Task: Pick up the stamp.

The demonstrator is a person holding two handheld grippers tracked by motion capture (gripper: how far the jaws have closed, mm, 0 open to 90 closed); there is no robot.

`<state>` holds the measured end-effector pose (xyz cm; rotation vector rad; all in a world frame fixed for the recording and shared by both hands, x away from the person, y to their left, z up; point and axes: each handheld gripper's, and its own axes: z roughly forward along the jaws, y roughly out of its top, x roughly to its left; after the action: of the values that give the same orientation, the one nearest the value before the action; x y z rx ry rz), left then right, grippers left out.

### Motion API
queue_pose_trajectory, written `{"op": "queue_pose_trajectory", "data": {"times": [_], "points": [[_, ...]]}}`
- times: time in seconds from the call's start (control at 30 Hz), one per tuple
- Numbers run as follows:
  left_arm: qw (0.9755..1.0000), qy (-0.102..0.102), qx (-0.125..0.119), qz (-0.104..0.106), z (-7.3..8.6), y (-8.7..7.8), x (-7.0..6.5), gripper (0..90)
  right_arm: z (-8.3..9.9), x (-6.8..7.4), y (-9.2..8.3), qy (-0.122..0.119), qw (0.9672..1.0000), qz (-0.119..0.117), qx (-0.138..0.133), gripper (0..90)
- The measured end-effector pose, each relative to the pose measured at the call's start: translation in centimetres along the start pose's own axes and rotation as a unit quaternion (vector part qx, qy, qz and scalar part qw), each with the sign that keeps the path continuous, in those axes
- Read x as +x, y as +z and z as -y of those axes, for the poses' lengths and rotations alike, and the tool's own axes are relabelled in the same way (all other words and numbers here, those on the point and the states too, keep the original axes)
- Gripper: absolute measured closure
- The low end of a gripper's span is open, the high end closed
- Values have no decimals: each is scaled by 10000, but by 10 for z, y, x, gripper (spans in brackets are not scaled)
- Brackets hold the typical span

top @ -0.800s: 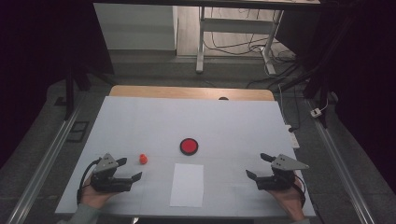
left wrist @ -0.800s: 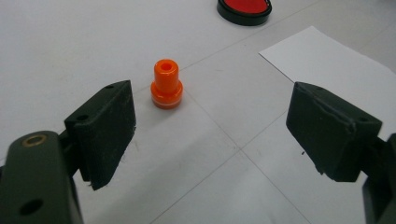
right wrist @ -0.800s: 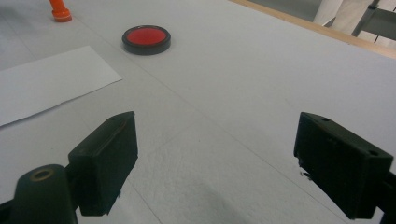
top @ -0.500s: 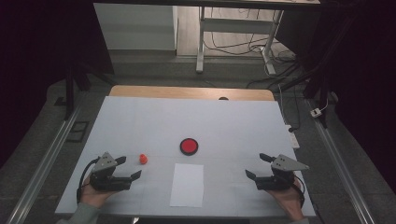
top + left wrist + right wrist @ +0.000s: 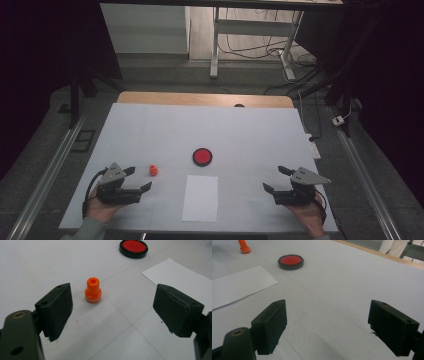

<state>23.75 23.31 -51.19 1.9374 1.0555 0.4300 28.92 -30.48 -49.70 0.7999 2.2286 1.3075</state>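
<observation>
Orange stamp (image 5: 153, 170), a small upright plastic piece with a round hole in its top, stands on the white table (image 5: 250, 135) just ahead of the left gripper (image 5: 137, 179), whose 2 black jaws are spread wide with nothing between them. In the left gripper view the stamp (image 5: 93, 290) sits beyond the jaw tips, nearer the left-hand jaw, touching neither.

A round red ink pad (image 5: 202, 156) in a black rim lies near the middle of the table, to the right of the stamp and farther from the person. A blank sheet of white paper (image 5: 200, 198) lies flat just on the near side of the pad, between the 2 hands.

At the right edge of the table the right gripper (image 5: 275, 180) rests low in the person's hand, its jaws likewise wide apart and holding nothing. Its own view looks across bare table toward the pad (image 5: 290, 261), the corner of the paper (image 5: 237, 285) and, at the far left, the stamp (image 5: 243, 246), all well apart from it.

Both grippers point inward toward the paper from opposite sides, each carrying a grey 3-cornered plate on top.
</observation>
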Motion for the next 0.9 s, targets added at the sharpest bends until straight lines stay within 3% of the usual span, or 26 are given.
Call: {"op": "queue_pose_trajectory", "data": {"times": [0.07,0.3,0.63,0.9], "points": [[9999,71,-21,-96,-2,0,-1,167,0,-1,1,2,10000,-15,-26,152],[9999,16,-24,-115,-5,-2,0,167,-1,-3,3,106,9999,-42,-23,168],[9998,194,33,-41,-24,-1,-4,167,-2,-3,3,142,9999,-95,0,183],[9996,195,222,41,-39,9,-2,168,-2,-2,5,144,9998,-134,2,194]]}}
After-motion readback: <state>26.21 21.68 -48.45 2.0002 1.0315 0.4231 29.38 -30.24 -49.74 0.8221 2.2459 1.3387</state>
